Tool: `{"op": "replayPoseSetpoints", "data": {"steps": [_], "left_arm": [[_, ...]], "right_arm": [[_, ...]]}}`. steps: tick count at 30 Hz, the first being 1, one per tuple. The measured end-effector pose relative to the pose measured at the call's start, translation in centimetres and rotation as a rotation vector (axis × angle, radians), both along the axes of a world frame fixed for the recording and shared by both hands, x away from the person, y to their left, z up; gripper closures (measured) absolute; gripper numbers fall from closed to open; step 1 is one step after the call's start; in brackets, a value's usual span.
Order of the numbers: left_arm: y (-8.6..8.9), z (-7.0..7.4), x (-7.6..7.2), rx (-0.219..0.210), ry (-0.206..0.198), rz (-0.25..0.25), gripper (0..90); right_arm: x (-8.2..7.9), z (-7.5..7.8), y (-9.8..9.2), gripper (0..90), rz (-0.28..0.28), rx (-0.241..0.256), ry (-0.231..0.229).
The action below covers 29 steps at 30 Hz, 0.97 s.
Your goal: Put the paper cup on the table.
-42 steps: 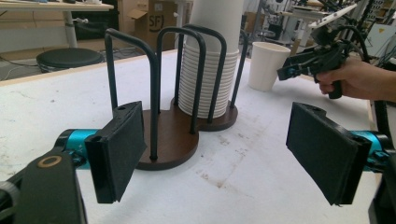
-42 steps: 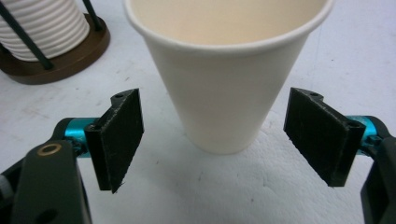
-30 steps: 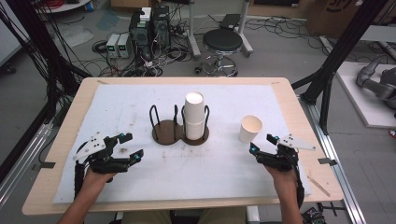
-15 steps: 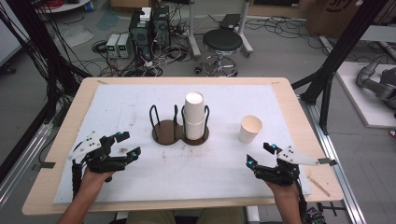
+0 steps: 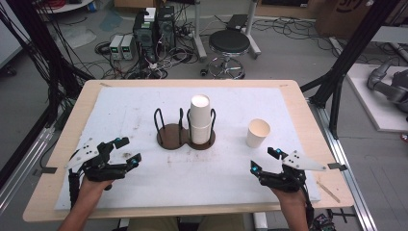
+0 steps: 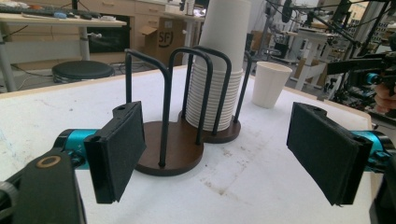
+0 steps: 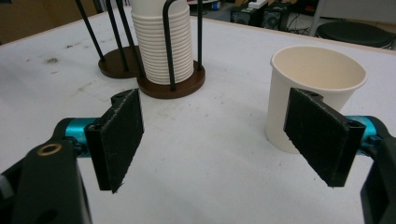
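— Looking at the right gripper (image 5: 266, 160), its jaws are spread wide with nothing between them; the single paper cup (image 5: 258, 133) stands upright just beyond it, right of the cup holder (image 5: 185, 137).

— And the left gripper (image 5: 125, 151)?

— Apart too, holding nothing. I'd centre the right jaws around the cup's mid-wall and squeeze gently, or it crumples.

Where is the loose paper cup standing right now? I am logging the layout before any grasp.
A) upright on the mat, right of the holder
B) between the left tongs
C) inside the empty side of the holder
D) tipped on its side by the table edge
A: the single paper cup stands upright, mouth up, on the white mat, apart from the holder and its cup stack.
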<state>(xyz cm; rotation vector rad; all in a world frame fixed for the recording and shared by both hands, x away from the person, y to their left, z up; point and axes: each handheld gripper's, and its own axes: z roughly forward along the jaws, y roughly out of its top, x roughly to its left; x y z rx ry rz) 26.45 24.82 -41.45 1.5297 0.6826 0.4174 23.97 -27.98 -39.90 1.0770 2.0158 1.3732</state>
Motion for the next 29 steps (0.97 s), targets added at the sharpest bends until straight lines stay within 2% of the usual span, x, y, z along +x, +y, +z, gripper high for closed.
{"op": "replayPoseSetpoints", "data": {"steps": [29], "left_arm": [[0.06,-0.21,-0.11,0.001,0.005,0.000,19.2]], "right_arm": [[0.15,0.10,0.00,20.5,0.002,-0.020,-0.021]]}}
